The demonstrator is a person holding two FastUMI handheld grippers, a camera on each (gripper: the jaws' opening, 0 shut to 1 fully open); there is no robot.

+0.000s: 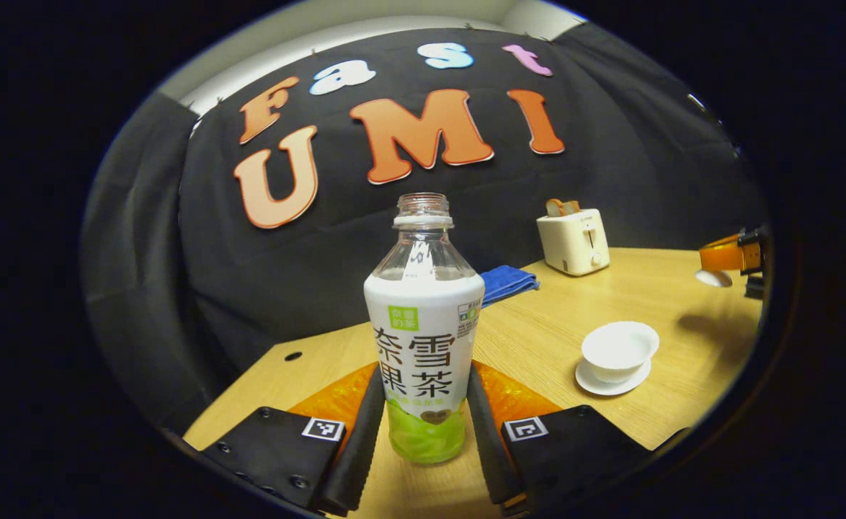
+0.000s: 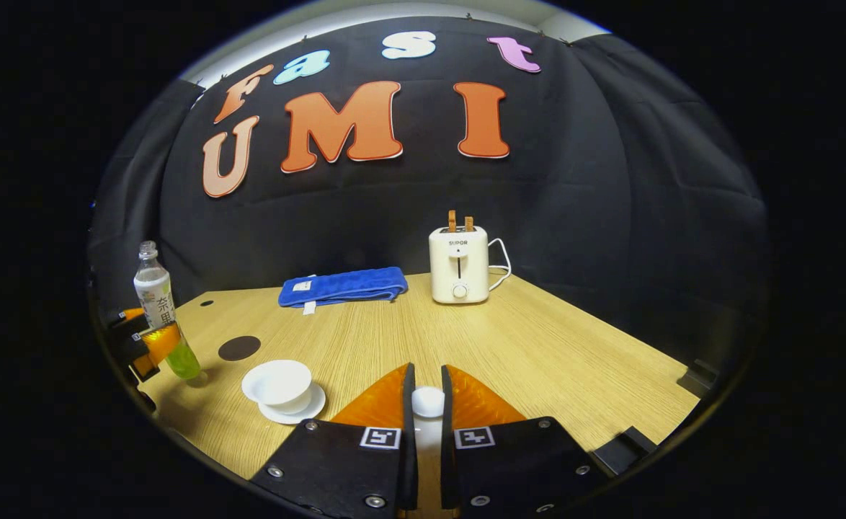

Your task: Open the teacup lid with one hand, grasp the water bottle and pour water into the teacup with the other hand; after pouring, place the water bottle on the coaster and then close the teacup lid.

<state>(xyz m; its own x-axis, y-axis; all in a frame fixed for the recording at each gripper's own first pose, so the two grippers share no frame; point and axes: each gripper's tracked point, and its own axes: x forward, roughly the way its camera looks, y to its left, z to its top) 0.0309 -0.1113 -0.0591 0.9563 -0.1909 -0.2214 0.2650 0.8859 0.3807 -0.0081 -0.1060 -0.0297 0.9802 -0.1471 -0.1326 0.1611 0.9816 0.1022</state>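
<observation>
The left tool (image 1: pixel 424 404) clamps the uncapped water bottle (image 1: pixel 424 324) low on its body, keeping it upright so nothing spills. The right tool (image 2: pixel 427 404) pinches the white lid (image 2: pixel 427 401), leaving the teacup (image 2: pixel 279 382) uncovered on its saucer, ahead-left of it. The coaster (image 2: pixel 239 348) lies beyond the teacup. Open bench (image 2: pixel 538 346) lies ahead; the bench edge runs close beside the bottle.

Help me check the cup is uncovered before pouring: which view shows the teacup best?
The right gripper view: the teacup sits close, open and lidless on its saucer. The left gripper view shows the same cup off to the side, also open.
</observation>
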